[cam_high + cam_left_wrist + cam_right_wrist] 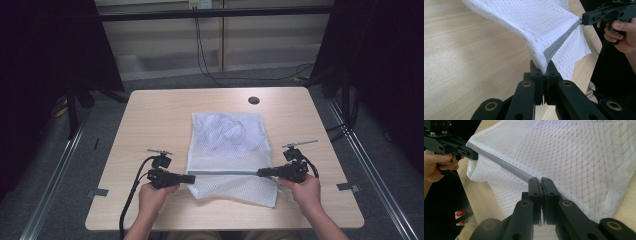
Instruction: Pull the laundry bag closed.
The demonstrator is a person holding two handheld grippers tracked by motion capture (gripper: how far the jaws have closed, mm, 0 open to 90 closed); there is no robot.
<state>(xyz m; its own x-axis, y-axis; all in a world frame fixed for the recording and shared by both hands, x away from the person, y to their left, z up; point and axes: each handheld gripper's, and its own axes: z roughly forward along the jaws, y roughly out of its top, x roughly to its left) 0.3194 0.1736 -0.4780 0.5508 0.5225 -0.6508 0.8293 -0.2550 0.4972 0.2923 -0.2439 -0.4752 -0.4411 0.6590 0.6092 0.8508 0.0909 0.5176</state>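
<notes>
White mesh laundry bag (227, 150) with a grey zipper lies on the pale wooden surface (150, 120); left gripper (190, 178) and right gripper (261, 173) fingers pinch its zipper ends, pulled taut.

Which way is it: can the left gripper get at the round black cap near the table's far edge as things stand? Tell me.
Probably not right away. The left gripper is shut on the mesh bag, and the black cap lies beyond the bag; it would have to let go first.

My left gripper (186, 178) and right gripper (263, 173) are matte black, brass-riveted at the links, each trailing a black cable.
</notes>
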